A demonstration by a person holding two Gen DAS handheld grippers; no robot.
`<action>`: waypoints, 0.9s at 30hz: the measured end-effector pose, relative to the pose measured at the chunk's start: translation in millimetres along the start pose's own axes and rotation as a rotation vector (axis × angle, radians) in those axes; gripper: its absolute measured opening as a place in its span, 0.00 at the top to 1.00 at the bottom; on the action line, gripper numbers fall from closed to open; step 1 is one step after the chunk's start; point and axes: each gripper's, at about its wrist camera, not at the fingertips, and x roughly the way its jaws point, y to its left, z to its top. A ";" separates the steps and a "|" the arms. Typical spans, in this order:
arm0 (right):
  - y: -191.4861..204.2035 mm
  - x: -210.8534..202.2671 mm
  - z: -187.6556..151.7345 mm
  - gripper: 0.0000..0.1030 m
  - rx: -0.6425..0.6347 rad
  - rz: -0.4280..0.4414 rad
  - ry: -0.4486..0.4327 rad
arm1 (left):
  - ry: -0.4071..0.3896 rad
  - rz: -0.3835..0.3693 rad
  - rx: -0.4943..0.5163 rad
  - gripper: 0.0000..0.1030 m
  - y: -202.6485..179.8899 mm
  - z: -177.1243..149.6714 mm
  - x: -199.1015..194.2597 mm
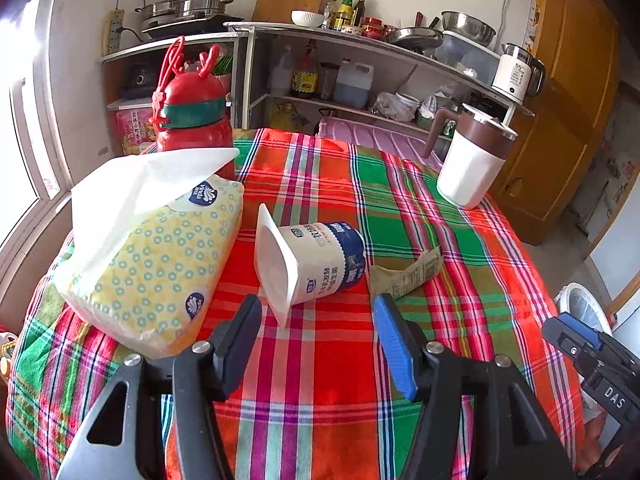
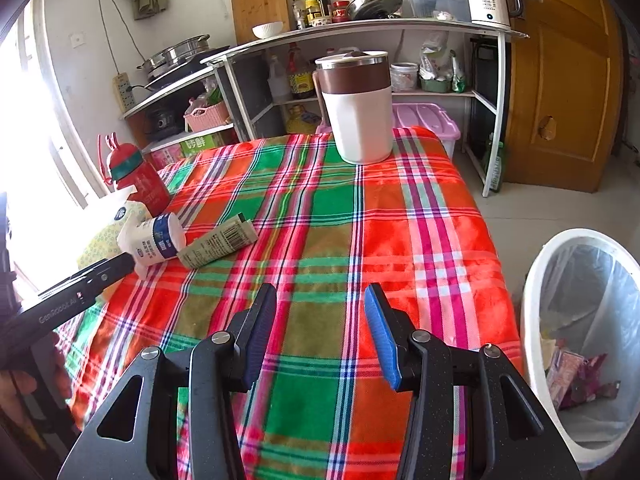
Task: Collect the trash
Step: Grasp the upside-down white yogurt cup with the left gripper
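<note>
Claws both stood wide open and empty: the left claw [image 1: 316,326] hovered just short of one tipped yogurt cup [image 1: 310,262], one crumpled wrapper [image 1: 404,276] beside it on the plaid counter [image 1: 320,380]; the right claw [image 2: 320,316] hung over bare cloth, one lined trash bin [image 2: 532,280] farther right on the floor.
</note>
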 end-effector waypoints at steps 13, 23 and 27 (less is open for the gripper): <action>-15.5 6.3 1.7 0.54 0.054 -0.018 0.012 | 0.055 -0.180 0.088 0.41 -46.2 -1.4 14.4; -6.8 12.7 5.0 0.54 0.036 -0.008 0.014 | -0.047 -0.122 0.101 0.38 -35.2 1.6 -26.6; -1.2 18.5 7.1 0.54 0.029 -0.001 0.021 | -0.064 -0.017 0.054 0.33 -16.7 11.8 -22.0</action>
